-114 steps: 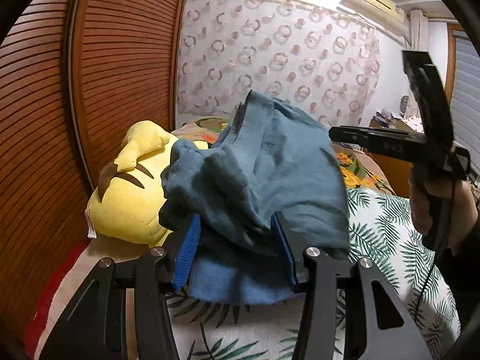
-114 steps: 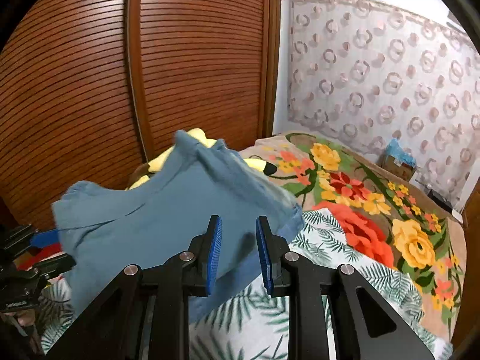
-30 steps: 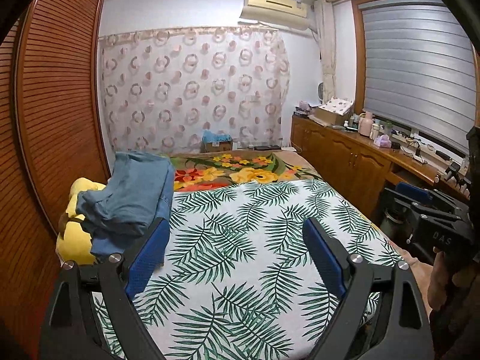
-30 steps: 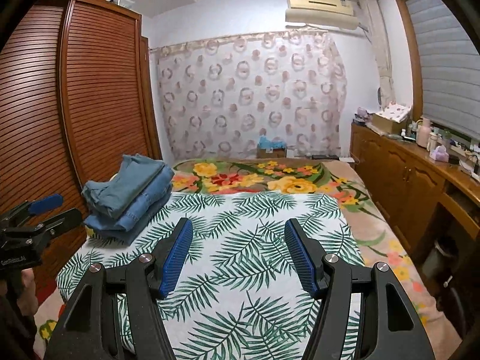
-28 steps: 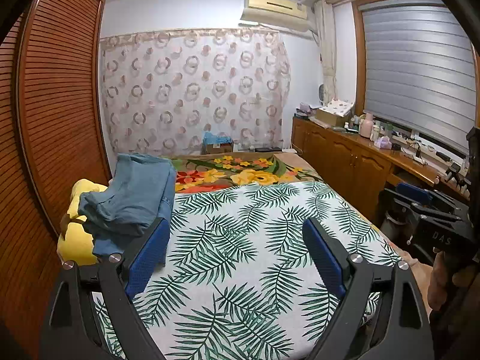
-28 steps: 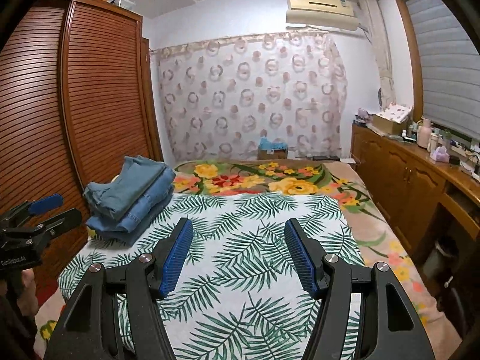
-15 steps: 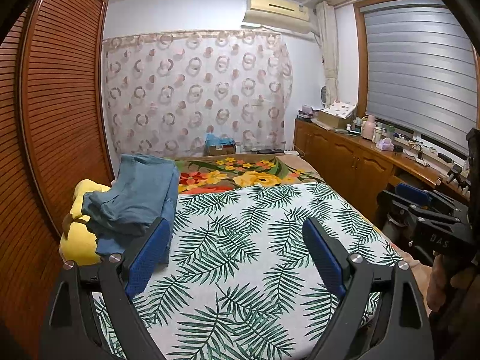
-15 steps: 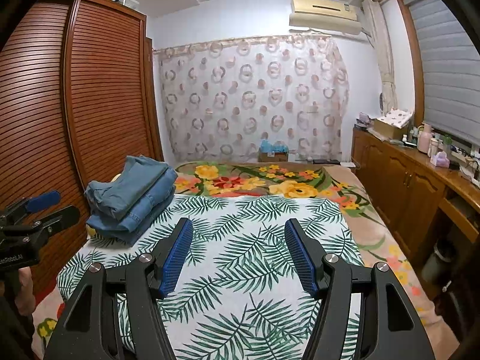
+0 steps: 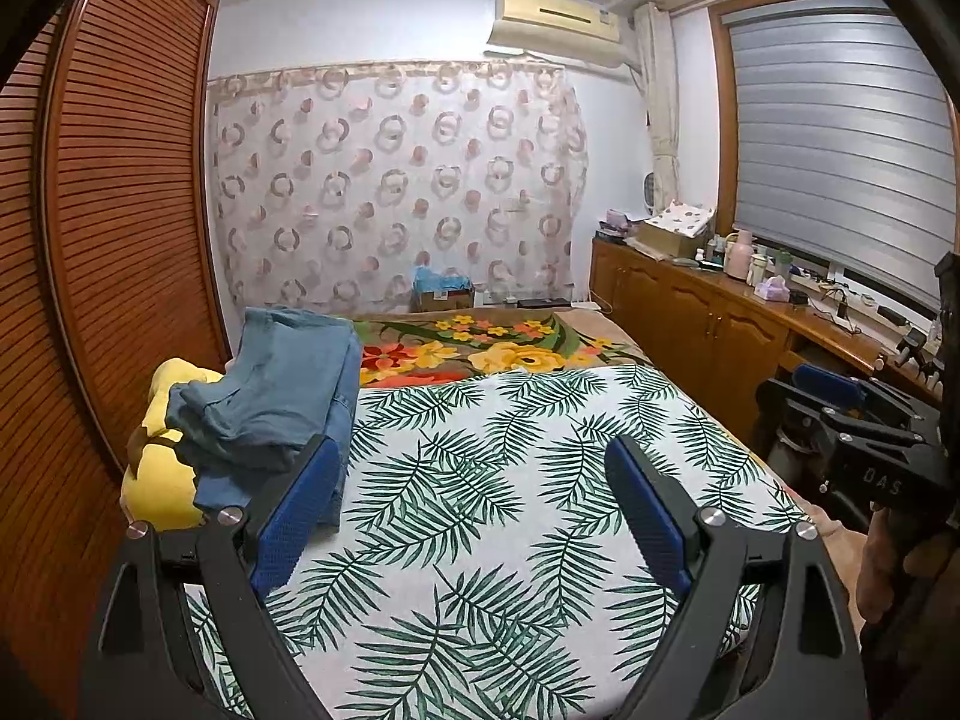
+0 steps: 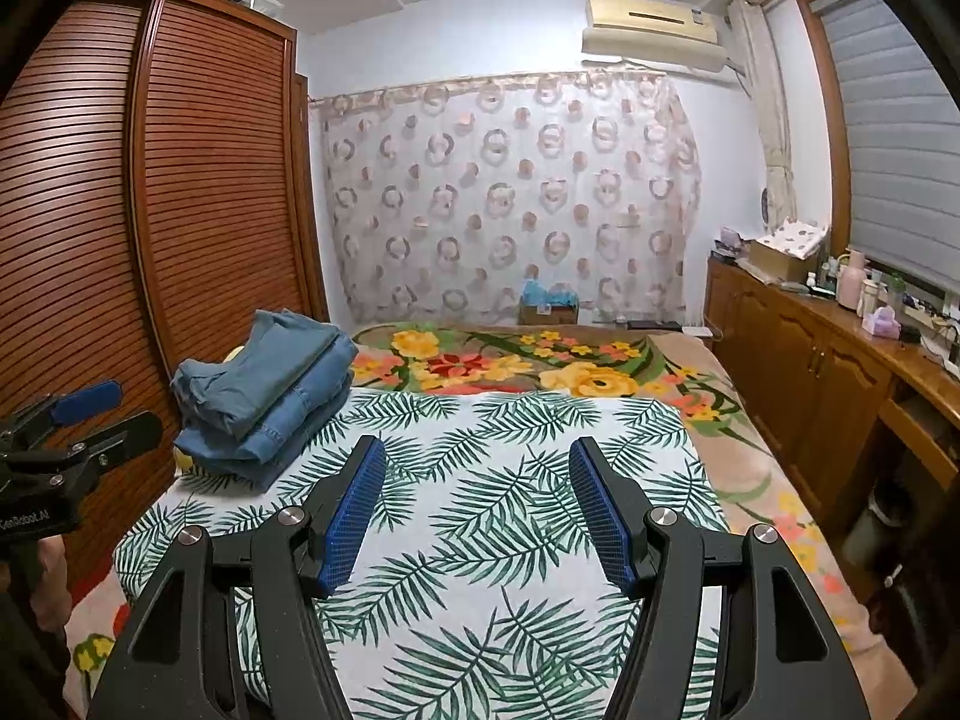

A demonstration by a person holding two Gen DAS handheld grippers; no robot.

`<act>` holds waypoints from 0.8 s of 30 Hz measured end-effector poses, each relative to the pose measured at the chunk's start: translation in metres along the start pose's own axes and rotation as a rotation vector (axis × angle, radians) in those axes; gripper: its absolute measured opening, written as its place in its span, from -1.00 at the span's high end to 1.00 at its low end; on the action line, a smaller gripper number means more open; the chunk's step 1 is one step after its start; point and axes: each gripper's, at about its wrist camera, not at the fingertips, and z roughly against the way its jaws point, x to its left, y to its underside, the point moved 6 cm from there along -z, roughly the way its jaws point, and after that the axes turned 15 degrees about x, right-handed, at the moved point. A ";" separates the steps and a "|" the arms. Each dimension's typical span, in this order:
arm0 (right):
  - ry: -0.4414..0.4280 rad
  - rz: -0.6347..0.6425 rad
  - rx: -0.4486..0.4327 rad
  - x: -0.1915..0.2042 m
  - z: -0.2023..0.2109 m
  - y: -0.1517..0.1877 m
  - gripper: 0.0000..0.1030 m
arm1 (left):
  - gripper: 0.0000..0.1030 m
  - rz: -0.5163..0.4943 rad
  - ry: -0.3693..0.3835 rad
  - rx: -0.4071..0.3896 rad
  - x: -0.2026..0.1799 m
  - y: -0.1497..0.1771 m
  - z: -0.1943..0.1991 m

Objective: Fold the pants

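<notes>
The left gripper [image 9: 471, 498] is held level-to-slightly-downward over the near edge of the bed [image 9: 480, 540], its jaws spread wide with nothing between them. The right gripper [image 10: 477, 498] is held in much the same low, forward-pointing pose, its jaws parted moderately and likewise holding nothing; only the palm-leaf sheet is seen in the gap.

The pants [image 10: 264, 384] are seen folded into a stack, ahead of the right gripper's jaws and well off to their left, apart from both fingers. In the left wrist view the same blue stack [image 9: 270, 402] lies just beyond the left finger [image 9: 294, 516], partly hidden behind it, and rests against a yellow plush toy [image 9: 159, 480] beside the wooden wardrobe [image 9: 120, 240].

A hand [image 9: 888, 564] can be made out below the right gripper's body at the right edge of the left wrist view, where the letters "DAS" are read on the black housing. On the left gripper's body, at the left edge of the right wrist view, white lettering is partly cut off and cannot be read with certainty.
</notes>
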 end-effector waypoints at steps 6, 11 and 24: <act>-0.001 0.001 -0.001 -0.002 0.000 0.000 -0.27 | -0.76 0.000 -0.001 0.000 0.001 0.000 0.000; 0.000 0.002 -0.002 -0.002 0.000 0.001 -0.27 | -0.76 -0.001 -0.002 0.000 0.000 0.000 0.000; 0.000 0.006 -0.006 -0.002 0.001 0.000 -0.27 | -0.76 -0.002 -0.001 -0.002 0.000 0.001 0.000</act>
